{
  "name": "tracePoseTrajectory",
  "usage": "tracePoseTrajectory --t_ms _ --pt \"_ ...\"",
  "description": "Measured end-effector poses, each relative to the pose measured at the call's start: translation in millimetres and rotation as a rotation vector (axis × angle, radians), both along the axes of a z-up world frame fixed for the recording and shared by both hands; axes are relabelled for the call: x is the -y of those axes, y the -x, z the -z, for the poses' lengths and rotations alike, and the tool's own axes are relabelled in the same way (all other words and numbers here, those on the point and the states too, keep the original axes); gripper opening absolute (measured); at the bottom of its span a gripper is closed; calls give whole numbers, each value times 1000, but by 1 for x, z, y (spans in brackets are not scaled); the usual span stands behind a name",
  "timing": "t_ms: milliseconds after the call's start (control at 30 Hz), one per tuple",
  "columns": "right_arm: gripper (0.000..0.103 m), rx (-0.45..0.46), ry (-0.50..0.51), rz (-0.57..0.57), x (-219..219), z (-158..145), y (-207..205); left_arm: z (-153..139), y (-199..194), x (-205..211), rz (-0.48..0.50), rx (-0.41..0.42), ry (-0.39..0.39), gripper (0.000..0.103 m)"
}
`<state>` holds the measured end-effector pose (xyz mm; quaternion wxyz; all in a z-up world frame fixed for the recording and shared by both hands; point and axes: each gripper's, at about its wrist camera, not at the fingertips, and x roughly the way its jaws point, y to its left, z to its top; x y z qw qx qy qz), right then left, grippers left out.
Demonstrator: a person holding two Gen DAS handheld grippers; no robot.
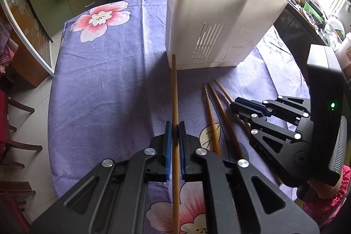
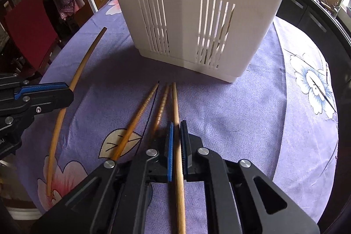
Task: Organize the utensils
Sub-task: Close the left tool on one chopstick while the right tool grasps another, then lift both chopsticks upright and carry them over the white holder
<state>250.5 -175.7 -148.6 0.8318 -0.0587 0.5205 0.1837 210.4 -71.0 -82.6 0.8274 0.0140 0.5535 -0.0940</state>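
With each gripper (image 1: 174, 126) (image 2: 177, 126) clamped on one long chopstick (image 1: 174, 89) (image 2: 175, 102), either may pivot. Lower-centre, a loose tip could snag the holder (image 1: 217, 21) rim.

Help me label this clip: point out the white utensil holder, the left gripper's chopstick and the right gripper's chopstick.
White utensil holder (image 1: 197, 14): left wrist view, front wall.
Left gripper's chopstick (image 1: 174, 89): left wrist view, shaft.
Right gripper's chopstick (image 2: 175, 106): right wrist view, shaft.

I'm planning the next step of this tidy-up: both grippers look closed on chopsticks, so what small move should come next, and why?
Probably lift the right gripper with its chopstick and carry it toward the open top of the white holder. Its jaws are shut on that stick, the left gripper already grips another chopstick, and two more chopsticks wait on the cloth.
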Motion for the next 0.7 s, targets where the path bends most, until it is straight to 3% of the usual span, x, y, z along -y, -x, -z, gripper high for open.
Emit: tracePoseTrajectory --t_ms 200,467,700 --pt "7 57 -69 18 24 -32 11 -11 3 -6 -3 21 9 6" --pt "7 188 -169 32 59 -97 44 -42 18 -11 6 87 19 6" --pt "7 259 -228 52 91 -129 80 -68 38 -8 27 140 22 6"
